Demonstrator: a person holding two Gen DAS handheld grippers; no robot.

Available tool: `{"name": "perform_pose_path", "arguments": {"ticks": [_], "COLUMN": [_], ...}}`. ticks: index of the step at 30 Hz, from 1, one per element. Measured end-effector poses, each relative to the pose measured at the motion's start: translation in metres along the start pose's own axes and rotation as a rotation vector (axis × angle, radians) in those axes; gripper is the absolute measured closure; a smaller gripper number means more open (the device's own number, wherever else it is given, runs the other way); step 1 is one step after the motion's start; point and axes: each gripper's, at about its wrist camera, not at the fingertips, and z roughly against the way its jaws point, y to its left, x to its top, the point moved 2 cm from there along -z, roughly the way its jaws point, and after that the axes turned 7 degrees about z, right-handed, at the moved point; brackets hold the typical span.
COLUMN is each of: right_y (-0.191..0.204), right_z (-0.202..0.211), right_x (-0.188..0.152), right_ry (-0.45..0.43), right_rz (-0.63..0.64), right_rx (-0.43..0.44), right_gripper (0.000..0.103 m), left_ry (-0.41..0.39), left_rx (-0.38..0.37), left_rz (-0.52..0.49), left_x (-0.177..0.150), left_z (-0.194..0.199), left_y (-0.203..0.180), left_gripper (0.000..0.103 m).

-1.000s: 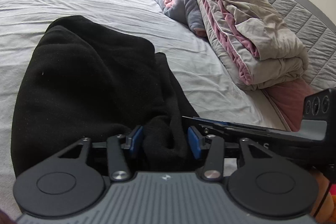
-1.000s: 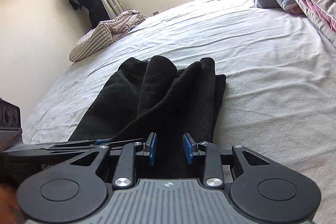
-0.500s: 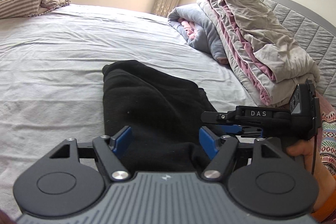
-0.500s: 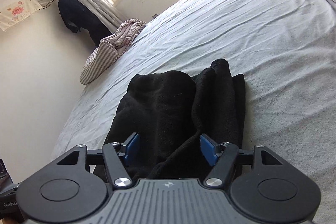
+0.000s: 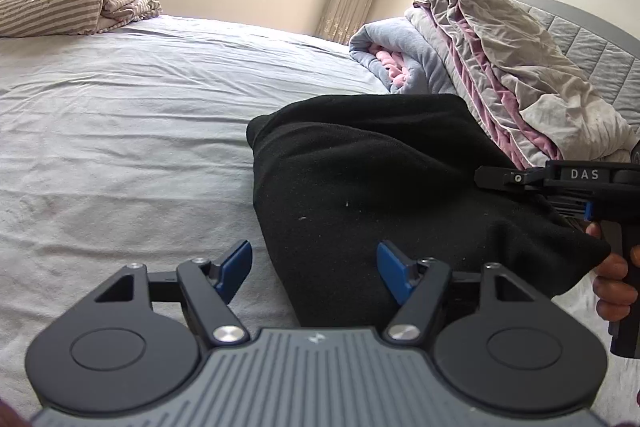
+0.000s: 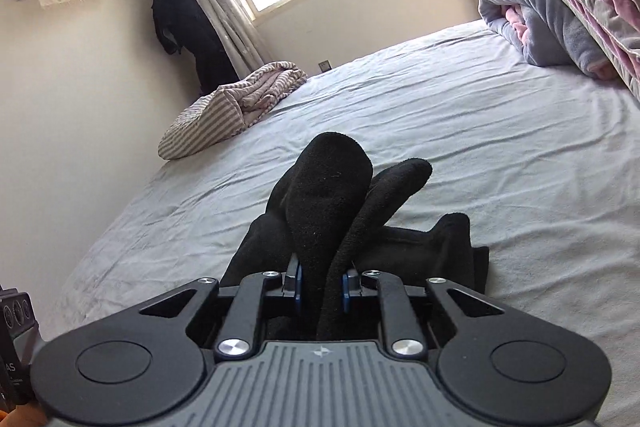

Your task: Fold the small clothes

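Pinching one black garment (image 6: pixel 328 195) in my right gripper (image 6: pixel 321 291), jaws just closing on it over the bed (image 6: pixel 520 167); my left gripper (image 5: pixel 314 267) is hanging wide open, holding nothing. "DAS" is showing.

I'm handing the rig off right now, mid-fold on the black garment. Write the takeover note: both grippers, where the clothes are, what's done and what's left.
Right gripper: jaws have just closed, shut on a bunched edge of the black garment, lifting it off the bed sheet.
Left gripper: open, holding nothing; the garment's near left edge lies between its fingers, untouched.
Garment: partly bunched, the rest lying on the sheet by the folded quilts.
Done: the right side is picked up.
Left: grip the left edge, carry the fold over, flatten. The striped cloth at the far corner looks unfolded.
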Motion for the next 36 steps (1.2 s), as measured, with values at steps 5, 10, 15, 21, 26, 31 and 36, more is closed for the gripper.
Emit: {"name": "perform_pose_path", "arguments": {"ticks": [5, 10, 15, 21, 26, 31, 36], "right_y": [-0.033, -0.019, 0.013, 0.037, 0.025, 0.004, -0.006], "right_z": [-0.027, -0.014, 0.012, 0.001, 0.004, 0.037, 0.061], "right_x": [-0.027, -0.038, -0.021, -0.028, -0.067, -0.091, -0.071], "right_ry": [0.113, 0.085, 0.005, 0.047, 0.135, 0.164, 0.140], "right_rz": [-0.045, 0.047, 0.226, 0.339, 0.414, 0.400, 0.324], "right_rx": [-0.142, -0.237, -0.252, -0.216, -0.276, -0.267, -0.196], "right_gripper": [0.077, 0.052, 0.052, 0.078, 0.086, 0.083, 0.064], "left_ry": [0.056, 0.073, -0.104, -0.088, -0.047, -0.026, 0.056], "left_rx": [-0.023, -0.006, 0.068, 0.014, 0.002, -0.033, -0.141], "left_rz": [-0.028, -0.049, -0.127, -0.209, -0.358, -0.532, -0.426], "left_x": [-0.020, -0.030, -0.022, -0.028, -0.054, -0.072, -0.047], "left_z": [-0.022, -0.032, -0.008, -0.008, -0.004, 0.019, 0.044], "left_y": [-0.019, -0.027, -0.040, -0.063, -0.070, -0.069, -0.045], "left_gripper": [0.038, 0.039, 0.062, 0.066, 0.066, 0.066, 0.051]}}
